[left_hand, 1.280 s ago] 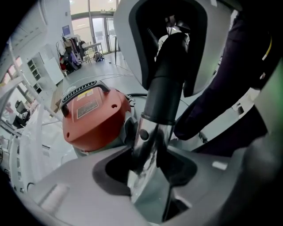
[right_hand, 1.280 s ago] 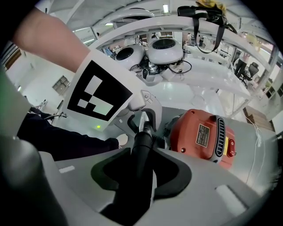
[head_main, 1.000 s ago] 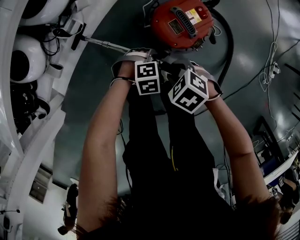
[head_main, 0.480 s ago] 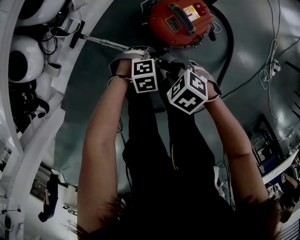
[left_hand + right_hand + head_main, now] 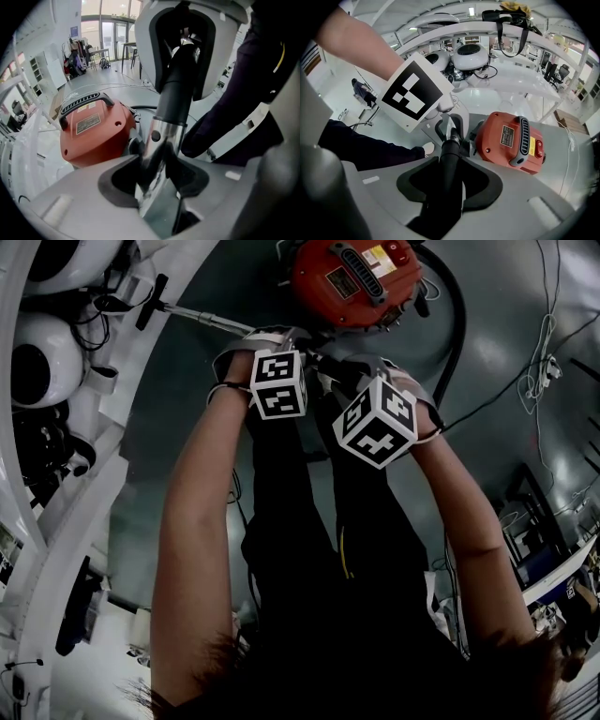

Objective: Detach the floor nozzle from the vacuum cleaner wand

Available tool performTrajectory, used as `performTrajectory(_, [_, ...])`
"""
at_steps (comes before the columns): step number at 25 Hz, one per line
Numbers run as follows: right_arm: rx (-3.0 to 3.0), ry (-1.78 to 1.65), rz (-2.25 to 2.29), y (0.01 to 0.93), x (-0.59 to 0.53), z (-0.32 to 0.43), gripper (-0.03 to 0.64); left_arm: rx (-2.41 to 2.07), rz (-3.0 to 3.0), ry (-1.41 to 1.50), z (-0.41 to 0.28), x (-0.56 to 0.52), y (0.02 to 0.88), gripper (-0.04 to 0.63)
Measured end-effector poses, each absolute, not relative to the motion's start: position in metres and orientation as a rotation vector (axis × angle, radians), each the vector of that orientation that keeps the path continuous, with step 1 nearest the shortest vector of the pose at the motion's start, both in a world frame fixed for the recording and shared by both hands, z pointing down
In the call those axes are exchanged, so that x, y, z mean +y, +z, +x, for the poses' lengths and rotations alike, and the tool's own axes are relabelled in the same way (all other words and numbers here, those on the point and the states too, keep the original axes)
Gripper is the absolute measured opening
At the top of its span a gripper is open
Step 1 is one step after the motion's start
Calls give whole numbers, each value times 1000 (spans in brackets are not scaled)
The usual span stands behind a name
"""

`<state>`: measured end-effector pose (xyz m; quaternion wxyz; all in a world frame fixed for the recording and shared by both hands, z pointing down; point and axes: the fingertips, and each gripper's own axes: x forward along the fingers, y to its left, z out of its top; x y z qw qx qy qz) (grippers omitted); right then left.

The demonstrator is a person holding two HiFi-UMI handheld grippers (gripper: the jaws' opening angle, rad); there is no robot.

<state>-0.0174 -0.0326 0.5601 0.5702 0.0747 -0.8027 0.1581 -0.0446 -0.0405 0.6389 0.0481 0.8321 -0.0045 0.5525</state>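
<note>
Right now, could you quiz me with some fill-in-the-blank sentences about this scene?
The vacuum cleaner body on the floor is ____.
The left gripper grips the shiny metal tube; the right gripper grips its ____ section.
Each gripper carries a cube with black-and-____ markers.
Missing: red; black; white.

Left gripper (image 5: 157, 190), right gripper (image 5: 450, 187), that's two. Marker cubes (image 5: 277, 383) (image 5: 378, 422), two. One red vacuum cleaner (image 5: 352, 282), one wand (image 5: 202, 318), one black hose (image 5: 459, 329).

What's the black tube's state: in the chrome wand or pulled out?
In. In the left gripper view the black tube meets the chrome wand end to end, with no gap at the collar.
</note>
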Motion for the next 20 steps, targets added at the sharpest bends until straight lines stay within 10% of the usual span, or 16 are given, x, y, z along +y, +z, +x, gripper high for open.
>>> performTrajectory(12, [-1873, 381, 209, 558, -39, -7, 150, 8, 2583, 1630, -35, -50, 642, 193])
performTrajectory(20, [-1881, 522, 324, 537, -43, 66, 152, -35, 2388, 1976, -147, -56, 666, 188])
